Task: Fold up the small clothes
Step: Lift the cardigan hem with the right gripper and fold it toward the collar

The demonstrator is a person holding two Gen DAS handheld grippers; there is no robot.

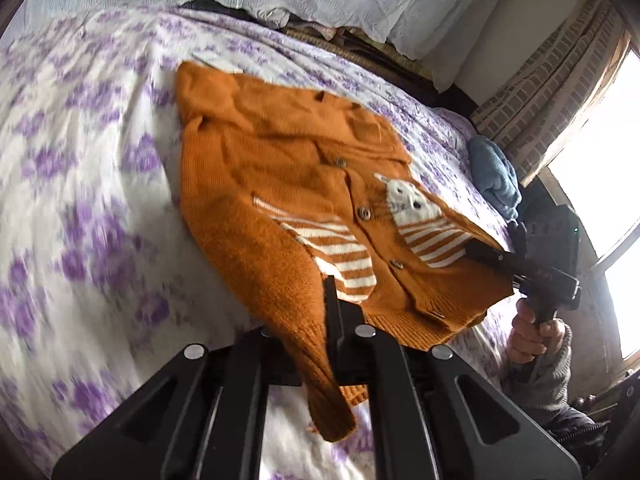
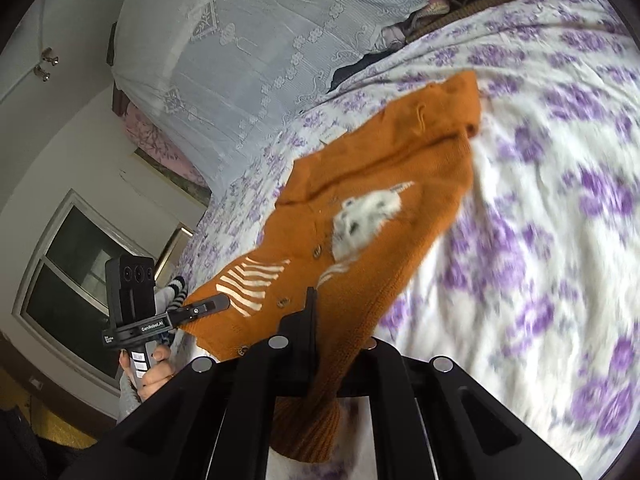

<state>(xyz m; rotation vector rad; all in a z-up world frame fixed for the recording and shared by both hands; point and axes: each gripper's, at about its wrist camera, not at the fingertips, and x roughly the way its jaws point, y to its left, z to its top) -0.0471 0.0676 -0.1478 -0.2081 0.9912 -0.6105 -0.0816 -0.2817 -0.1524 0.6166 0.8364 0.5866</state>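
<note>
The left gripper (image 1: 320, 320) is clenched on the hem edge of the orange cardigan (image 1: 288, 184) — knit bunches between its fingers and a loose sleeve cuff (image 1: 334, 420) dangles just under them. Over on the other side, the right gripper (image 2: 316, 320) is clamped on the opposite hem corner, ribbing spilling down below its fingers. From the left wrist view, that right gripper (image 1: 486, 256) shows pinching the cardigan's far bottom corner, the person's hand (image 1: 532, 336) wrapped round its handle.

So the hem is stretched between the two tools, close in, and the cardigan's long axis runs straight away from both — buttons (image 1: 363, 213) marching up the middle, the white animal patch (image 1: 404, 196) beside them, then the collar (image 1: 224, 84) lying farthest out on the purple-flowered bedsheet (image 1: 80, 160). The near end looks lifted, the collar end resting on the sheet; the picture is blurred.

Neither hand is nearer the collar; both sit at the hem, so the likely fold carries the hem forward along that axis toward the collar. Beyond it, a blue towel (image 1: 494, 178) lies near the bed's edge
</note>
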